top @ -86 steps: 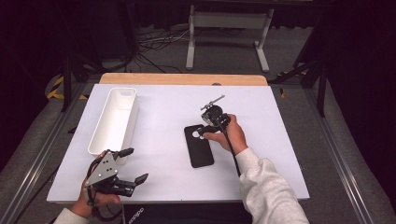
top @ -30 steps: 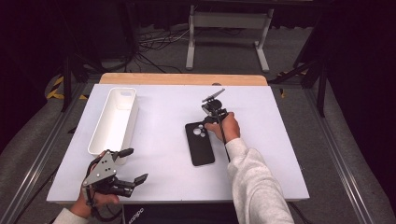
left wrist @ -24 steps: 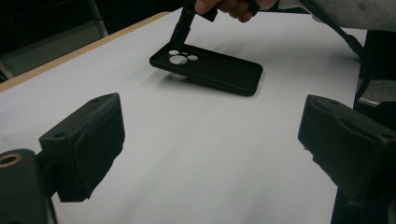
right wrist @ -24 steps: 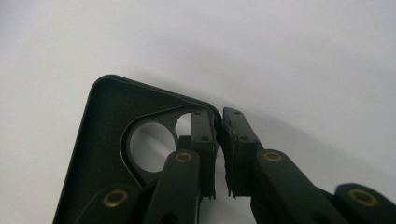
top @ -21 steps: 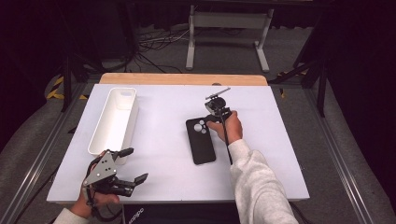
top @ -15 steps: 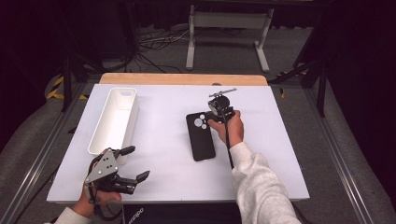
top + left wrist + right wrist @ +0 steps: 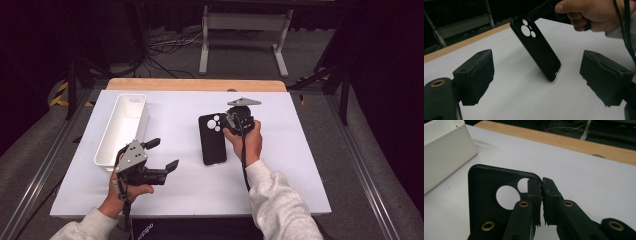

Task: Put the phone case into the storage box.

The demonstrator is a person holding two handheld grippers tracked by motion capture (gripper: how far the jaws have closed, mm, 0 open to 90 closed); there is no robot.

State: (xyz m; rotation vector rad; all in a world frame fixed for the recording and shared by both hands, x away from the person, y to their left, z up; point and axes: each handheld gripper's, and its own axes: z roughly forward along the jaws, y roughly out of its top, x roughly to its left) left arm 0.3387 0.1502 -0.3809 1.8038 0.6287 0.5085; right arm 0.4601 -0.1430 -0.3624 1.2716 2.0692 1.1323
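Black phone case [image 7: 212,139] pinched at its camera-cutout end in my right claw [image 7: 231,120], tilted up off the white bench [image 7: 310,165].

My right claw's jaws are clamped on the case's top edge beside the round cutouts; the upper end is raised, the lower end touching the bench. My left claw [image 7: 162,154] hovers nearer me, jaws wide with nothing between them, having just narrowed a little, pointed toward the case. White tray [image 7: 122,131] sits at left, apart from both.
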